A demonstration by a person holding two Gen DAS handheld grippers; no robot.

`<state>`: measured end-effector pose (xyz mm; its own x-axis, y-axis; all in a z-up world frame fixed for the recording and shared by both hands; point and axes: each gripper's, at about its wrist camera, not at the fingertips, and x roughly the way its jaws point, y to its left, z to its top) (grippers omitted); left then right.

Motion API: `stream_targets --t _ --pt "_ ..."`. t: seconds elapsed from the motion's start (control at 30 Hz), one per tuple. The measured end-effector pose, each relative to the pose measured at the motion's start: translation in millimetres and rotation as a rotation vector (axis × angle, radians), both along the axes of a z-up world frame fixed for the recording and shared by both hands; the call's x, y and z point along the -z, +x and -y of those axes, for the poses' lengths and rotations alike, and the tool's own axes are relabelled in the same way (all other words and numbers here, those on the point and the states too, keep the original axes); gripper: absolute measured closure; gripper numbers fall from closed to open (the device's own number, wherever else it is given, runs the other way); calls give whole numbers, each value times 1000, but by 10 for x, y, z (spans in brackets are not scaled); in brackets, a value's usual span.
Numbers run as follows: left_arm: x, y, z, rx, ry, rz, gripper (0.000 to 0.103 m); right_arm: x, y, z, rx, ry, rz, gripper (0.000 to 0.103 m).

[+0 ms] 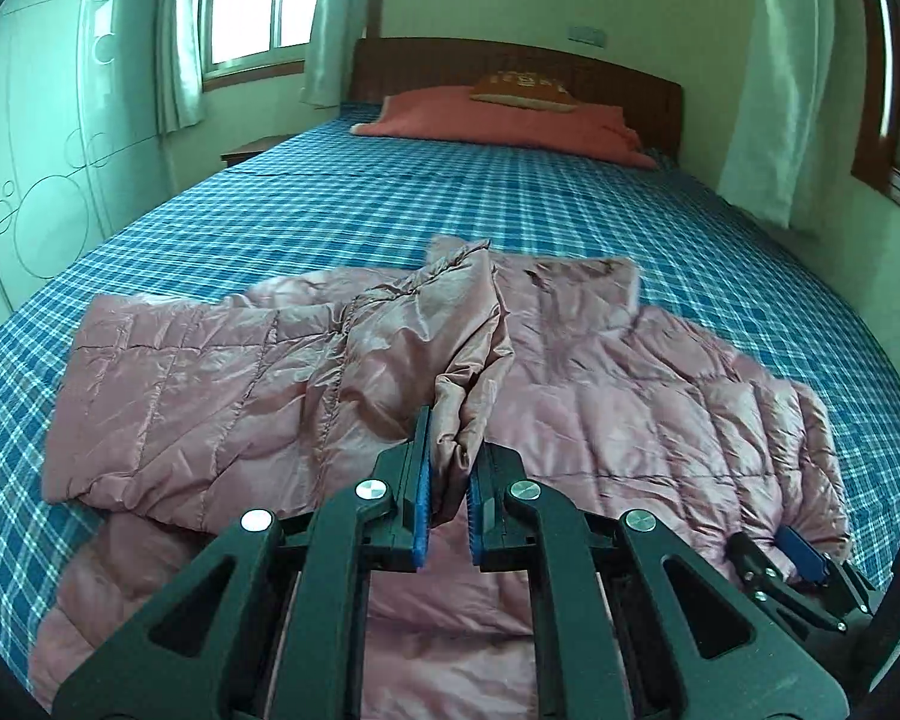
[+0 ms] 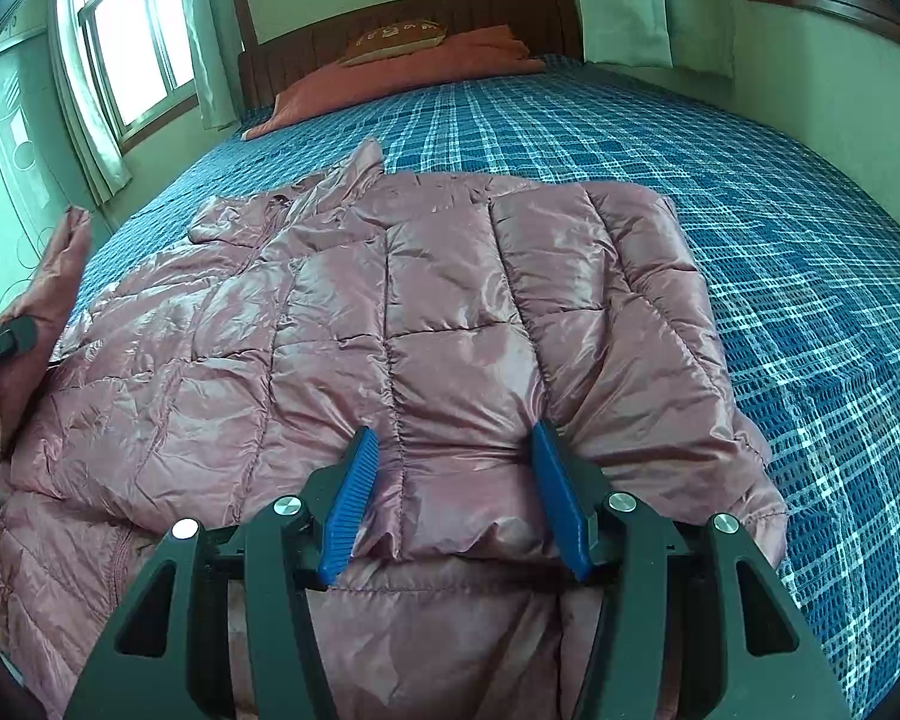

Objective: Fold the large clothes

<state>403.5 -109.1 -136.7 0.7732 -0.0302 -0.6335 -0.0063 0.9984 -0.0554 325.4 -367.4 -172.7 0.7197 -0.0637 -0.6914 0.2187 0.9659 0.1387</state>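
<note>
A pink quilted puffer jacket (image 1: 600,396) lies spread on the blue plaid bed; it also fills the right wrist view (image 2: 450,312). My left gripper (image 1: 452,450) is shut on a raised fold of the jacket, a sleeve or front edge (image 1: 474,360), lifted above the rest. It shows at the left edge of the right wrist view (image 2: 0,345). My right gripper (image 2: 450,450) is open, its blue pads (image 2: 354,492) pressed down on the jacket's folded right sleeve, fabric between them. It shows at the lower right of the left wrist view (image 1: 780,564).
The bed (image 1: 390,204) with blue plaid sheet stretches to a wooden headboard (image 1: 510,66). A red pillow (image 1: 510,120) and a brown cushion (image 1: 522,87) lie at its head. Curtained windows (image 1: 252,0) and a wardrobe (image 1: 42,150) stand to the left.
</note>
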Motion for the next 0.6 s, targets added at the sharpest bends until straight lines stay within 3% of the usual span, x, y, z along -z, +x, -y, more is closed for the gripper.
stream_targets --t 0.17,0.23,0.27,0.3,0.33,0.47,0.6 --pt "281 63 493 92 37 -93 92 12 -15 -8 -1 4 2 48" --pt "336 38 552 108 39 -115 76 13 -18 -14 -9 9 4 46" --pt "325 -2 544 121 24 -121 62 12 -21 -21 -9 8 4 45" --pt "287 -68 510 129 10 -115 51 10 -14 -16 -10 8 2 45" --pt "235 -134 472 130 4 -105 47 9 -12 -23 -10 7 2 45" --pt "-50 -348 201 128 -28 -59 35 -10 1 -33 -8 13 -5 45" --pt "-236 -453 -401 40 -45 -35 29 -145 -15 -116 2 54 -16 45"
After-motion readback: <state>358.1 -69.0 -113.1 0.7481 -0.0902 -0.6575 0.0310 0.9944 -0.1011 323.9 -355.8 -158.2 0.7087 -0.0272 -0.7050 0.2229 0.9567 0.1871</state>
